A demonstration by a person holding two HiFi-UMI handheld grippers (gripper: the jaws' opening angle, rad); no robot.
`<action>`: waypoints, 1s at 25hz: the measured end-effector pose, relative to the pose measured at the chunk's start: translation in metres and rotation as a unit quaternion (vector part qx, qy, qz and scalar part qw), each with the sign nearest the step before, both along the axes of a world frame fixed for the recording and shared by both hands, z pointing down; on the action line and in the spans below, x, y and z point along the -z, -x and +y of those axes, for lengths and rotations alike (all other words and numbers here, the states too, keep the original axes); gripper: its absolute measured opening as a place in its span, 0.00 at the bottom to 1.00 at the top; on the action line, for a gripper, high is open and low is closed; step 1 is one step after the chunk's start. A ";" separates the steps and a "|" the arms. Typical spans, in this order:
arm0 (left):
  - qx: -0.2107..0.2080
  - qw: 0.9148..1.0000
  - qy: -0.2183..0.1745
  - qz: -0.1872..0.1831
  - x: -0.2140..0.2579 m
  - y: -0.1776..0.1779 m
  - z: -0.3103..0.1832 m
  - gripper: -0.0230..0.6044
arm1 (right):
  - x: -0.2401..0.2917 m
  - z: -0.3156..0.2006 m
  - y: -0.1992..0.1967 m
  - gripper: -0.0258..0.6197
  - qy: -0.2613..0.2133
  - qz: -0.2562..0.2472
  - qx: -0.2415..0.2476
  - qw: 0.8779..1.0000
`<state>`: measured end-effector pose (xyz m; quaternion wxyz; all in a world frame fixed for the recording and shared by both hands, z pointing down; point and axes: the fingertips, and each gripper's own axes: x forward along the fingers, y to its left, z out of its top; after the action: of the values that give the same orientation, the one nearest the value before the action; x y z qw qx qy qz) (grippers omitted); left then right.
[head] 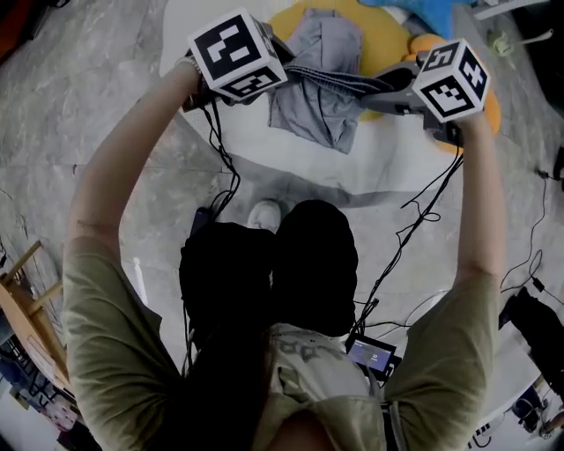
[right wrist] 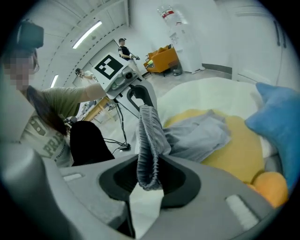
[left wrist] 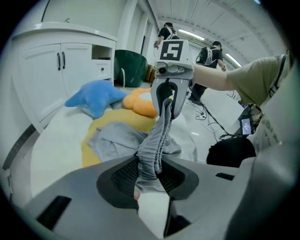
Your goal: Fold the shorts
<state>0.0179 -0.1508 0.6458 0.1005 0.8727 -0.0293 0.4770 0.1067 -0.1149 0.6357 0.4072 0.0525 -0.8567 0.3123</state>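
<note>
Grey shorts (head: 322, 84) hang by their elastic waistband, stretched taut between my two grippers above the white table (head: 256, 145). My left gripper (head: 280, 72) is shut on one end of the waistband (left wrist: 150, 159). At the other end my right gripper (head: 388, 88) is shut on the waistband (right wrist: 149, 159). The legs of the shorts (right wrist: 197, 136) droop onto a yellow cushion (head: 295, 18). Each gripper view shows the other gripper at the far end of the band: the right gripper (left wrist: 167, 101) and the left gripper (right wrist: 140, 98).
A blue plush star (left wrist: 96, 96) and an orange plush (left wrist: 143, 103) lie on the table behind the cushion. Black cables (head: 414, 220) trail to the floor. White cabinets (left wrist: 61, 70) stand beside the table. People (left wrist: 211, 51) stand far off.
</note>
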 end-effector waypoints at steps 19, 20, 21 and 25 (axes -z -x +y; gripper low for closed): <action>0.260 0.963 -0.065 -0.020 -0.039 0.003 -0.176 0.36 | -0.065 -0.202 -0.043 0.22 -0.115 0.137 -0.224 0.958; 0.264 0.961 -0.073 -0.024 -0.039 0.007 -0.177 0.37 | -0.061 -0.206 -0.045 0.26 -0.126 0.133 -0.235 0.955; 0.268 0.960 -0.080 -0.028 -0.039 0.010 -0.177 0.38 | -0.057 -0.207 -0.046 0.29 -0.135 0.128 -0.239 0.953; 0.249 0.963 -0.096 -0.028 -0.040 0.013 -0.163 0.47 | -0.050 -0.189 -0.045 0.50 -0.151 0.103 -0.189 0.965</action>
<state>0.0051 -0.3136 0.6861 0.1306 0.8299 -0.2943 0.4556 0.1518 -0.3037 0.6858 0.4137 0.3064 -0.8220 0.2435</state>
